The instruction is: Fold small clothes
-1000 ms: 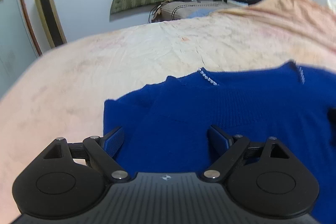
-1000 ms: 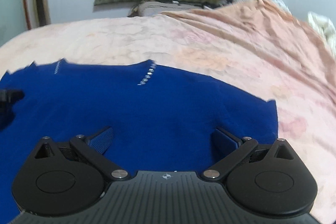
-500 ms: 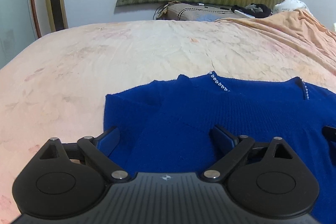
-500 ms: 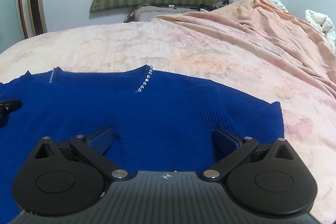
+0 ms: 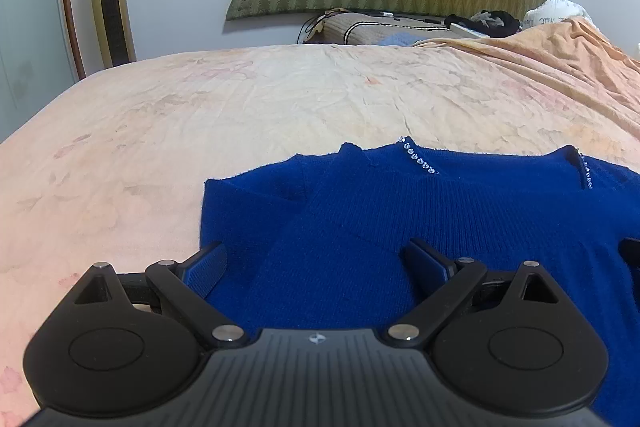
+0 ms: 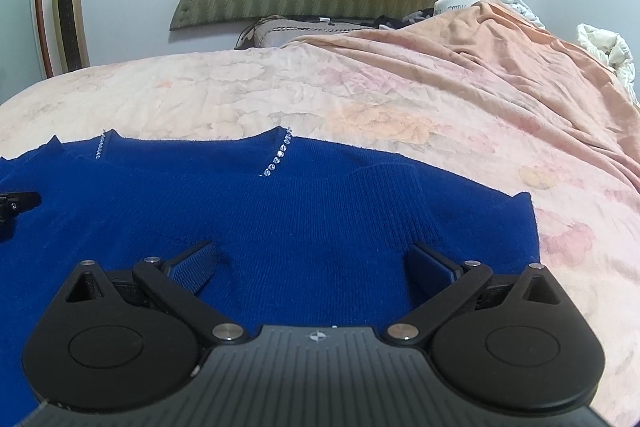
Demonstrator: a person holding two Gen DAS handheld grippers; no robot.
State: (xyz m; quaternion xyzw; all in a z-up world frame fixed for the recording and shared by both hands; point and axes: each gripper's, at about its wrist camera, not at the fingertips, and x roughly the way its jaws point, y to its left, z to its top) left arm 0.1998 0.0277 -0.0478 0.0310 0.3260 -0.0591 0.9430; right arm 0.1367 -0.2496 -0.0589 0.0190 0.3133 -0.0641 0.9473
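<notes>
Hovering with both sets of fingers, left just opened wide, right wide and empty, over the blue sweater on the bed, I risk pinching one layer and dragging the fold askew.

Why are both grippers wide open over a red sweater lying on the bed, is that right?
Not quite: the sweater is deep blue, not red, as both wrist views show. The rest holds: left gripper and right gripper stand wide open over it on the bed.
</notes>
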